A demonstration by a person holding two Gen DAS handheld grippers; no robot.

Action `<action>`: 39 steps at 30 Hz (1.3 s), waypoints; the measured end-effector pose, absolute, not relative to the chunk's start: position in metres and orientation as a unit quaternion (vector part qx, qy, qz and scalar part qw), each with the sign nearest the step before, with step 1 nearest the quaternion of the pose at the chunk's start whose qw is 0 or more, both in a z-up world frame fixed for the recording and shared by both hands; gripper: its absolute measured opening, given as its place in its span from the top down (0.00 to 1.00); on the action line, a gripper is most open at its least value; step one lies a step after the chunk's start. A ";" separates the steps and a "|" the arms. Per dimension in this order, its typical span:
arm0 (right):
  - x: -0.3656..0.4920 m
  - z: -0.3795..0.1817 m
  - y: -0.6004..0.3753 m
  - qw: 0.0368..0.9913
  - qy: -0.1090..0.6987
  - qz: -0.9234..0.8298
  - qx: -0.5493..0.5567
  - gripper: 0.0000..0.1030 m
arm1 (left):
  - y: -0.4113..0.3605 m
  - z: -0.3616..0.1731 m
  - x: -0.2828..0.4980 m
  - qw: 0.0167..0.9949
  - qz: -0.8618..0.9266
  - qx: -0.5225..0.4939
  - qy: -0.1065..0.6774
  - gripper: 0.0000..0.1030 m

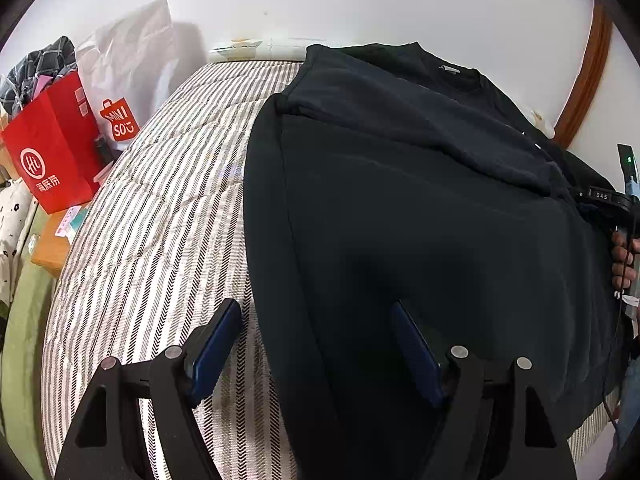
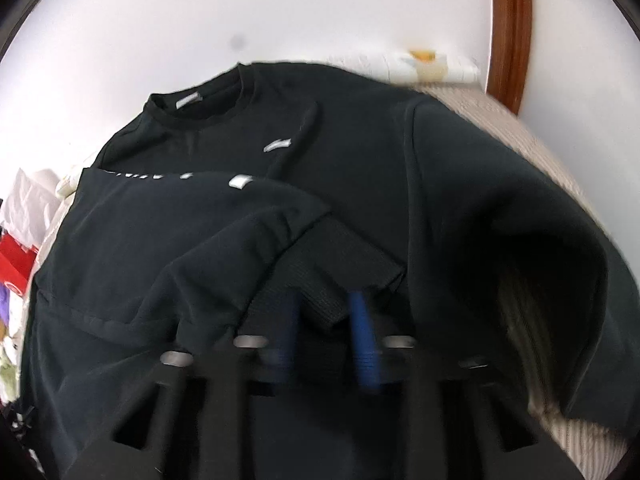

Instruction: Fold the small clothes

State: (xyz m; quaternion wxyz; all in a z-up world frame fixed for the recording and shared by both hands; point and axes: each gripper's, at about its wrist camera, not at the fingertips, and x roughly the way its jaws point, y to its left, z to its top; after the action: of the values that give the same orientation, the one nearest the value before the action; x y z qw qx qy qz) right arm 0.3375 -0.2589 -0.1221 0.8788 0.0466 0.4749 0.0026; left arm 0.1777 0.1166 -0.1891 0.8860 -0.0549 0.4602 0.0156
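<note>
A black sweatshirt (image 1: 400,220) lies spread on a striped bedspread (image 1: 160,220), neck toward the wall. My left gripper (image 1: 316,320) hangs open over its left side edge, one blue pad (image 1: 216,344) above the bedspread and the other over the cloth, gripping nothing. In the blurred right wrist view the sweatshirt (image 2: 360,152) shows its collar and white logos. One sleeve is folded across the chest, and its ribbed cuff (image 2: 332,276) sits between the pads of my right gripper (image 2: 324,320), which is shut on it. The person's hand (image 1: 622,256) shows at the far right edge.
A red paper bag (image 1: 52,152) and a white plastic shopping bag (image 1: 128,72) stand left of the bed, with checked cloth behind them. A white wall runs behind the bed. A brown wooden frame (image 1: 588,72) rises at the right. Striped bedspread (image 2: 560,152) lies bare beside the shirt.
</note>
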 end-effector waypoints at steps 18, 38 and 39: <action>0.249 -0.079 -0.282 0.904 0.423 -0.054 -0.002 0.54 | 0.114 -0.187 0.161 0.885 0.018 -0.046 0.462 0.25; 0.157 -0.115 -0.436 0.856 0.462 -0.223 -0.064 0.32 | 0.087 -0.178 0.153 0.887 0.019 -0.041 0.460 0.25; 0.160 -0.116 -0.436 0.859 0.457 -0.221 -0.063 0.36 | 0.085 -0.177 0.153 0.887 0.020 -0.038 0.459 0.25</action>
State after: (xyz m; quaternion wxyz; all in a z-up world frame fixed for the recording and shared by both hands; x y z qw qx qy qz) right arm 0.1595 -0.4364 -0.1161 0.8590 -0.0632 0.4572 -0.2214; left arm 0.1531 0.0849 -0.1766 0.8873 -0.0376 0.4591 0.0205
